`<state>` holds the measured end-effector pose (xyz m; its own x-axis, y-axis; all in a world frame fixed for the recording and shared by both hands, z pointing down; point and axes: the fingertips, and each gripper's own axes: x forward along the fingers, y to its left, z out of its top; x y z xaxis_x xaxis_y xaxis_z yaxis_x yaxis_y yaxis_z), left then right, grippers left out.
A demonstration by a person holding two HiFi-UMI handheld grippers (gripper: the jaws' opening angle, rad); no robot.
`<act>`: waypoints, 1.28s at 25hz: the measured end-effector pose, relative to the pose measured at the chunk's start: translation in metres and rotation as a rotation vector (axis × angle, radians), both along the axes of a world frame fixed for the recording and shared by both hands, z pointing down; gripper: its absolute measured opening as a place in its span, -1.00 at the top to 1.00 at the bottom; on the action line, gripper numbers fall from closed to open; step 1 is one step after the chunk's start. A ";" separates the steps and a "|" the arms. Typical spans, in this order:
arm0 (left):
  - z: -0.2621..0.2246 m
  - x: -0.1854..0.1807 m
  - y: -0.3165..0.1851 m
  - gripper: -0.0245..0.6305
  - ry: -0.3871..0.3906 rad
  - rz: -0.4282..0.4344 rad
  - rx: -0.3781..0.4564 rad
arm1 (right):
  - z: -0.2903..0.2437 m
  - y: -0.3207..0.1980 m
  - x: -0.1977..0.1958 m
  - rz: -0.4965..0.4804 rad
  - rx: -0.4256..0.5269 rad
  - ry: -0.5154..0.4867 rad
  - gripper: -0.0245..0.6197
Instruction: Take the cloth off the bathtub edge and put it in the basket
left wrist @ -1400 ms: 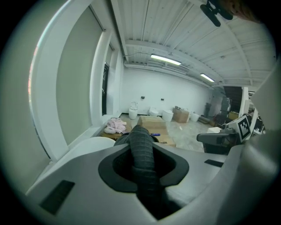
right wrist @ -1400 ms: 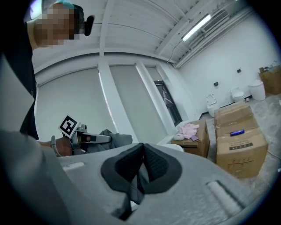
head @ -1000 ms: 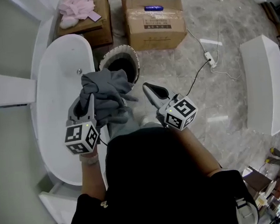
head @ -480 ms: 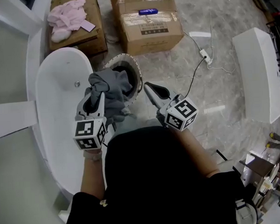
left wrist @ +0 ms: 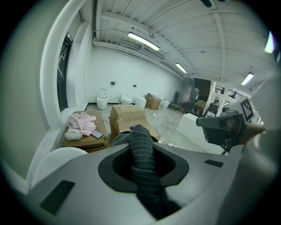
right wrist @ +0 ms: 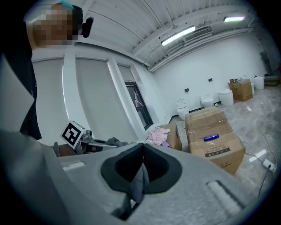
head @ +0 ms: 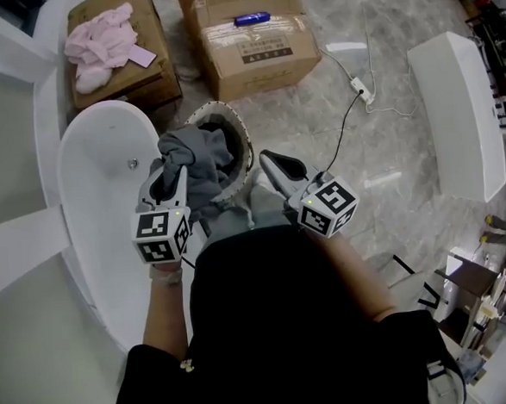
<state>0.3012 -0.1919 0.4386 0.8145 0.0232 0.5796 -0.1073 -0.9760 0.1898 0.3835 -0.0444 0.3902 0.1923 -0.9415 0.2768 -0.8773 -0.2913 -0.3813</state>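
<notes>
The grey cloth (head: 200, 157) hangs bunched from my left gripper (head: 169, 173), which is shut on it. The cloth's free part lies over the near-left rim of the round white basket (head: 243, 142), which stands on the floor beside the white bathtub (head: 92, 191). In the left gripper view a thick grey fold of cloth (left wrist: 139, 134) runs up between the jaws of the left gripper (left wrist: 141, 147). My right gripper (head: 267, 159) is held just right of the basket, shut and apart from the cloth. In the right gripper view the tips of the right gripper (right wrist: 142, 145) meet.
Two cardboard boxes stand beyond the basket: one (head: 259, 45) carries a blue object (head: 250, 18), the other (head: 136, 80) holds a pink cloth (head: 99, 45). A white power strip with its cable (head: 357, 87) lies on the marble floor. A long white fixture (head: 459, 122) stands at the right.
The left gripper has carried the cloth away from the tub side and toward the basket, so the cloth now lies over the basket's rim. The right gripper has barely moved.
</notes>
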 end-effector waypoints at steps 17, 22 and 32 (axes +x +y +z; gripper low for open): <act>0.098 0.081 0.000 0.64 -0.139 0.056 -0.055 | 0.051 0.003 0.071 -0.013 -0.112 -0.067 0.93; 0.145 0.097 -0.006 0.64 -0.179 0.080 -0.053 | 0.083 0.001 0.083 -0.019 -0.152 -0.095 0.93; 0.266 0.111 -0.016 0.64 -0.291 0.132 -0.051 | 0.148 0.006 0.094 -0.034 -0.230 -0.148 0.93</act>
<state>0.4127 -0.2075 0.7049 0.6029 0.1526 0.7831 -0.0369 -0.9751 0.2184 0.4773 -0.0381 0.5384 0.1036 -0.8559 0.5066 -0.8276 -0.3567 -0.4333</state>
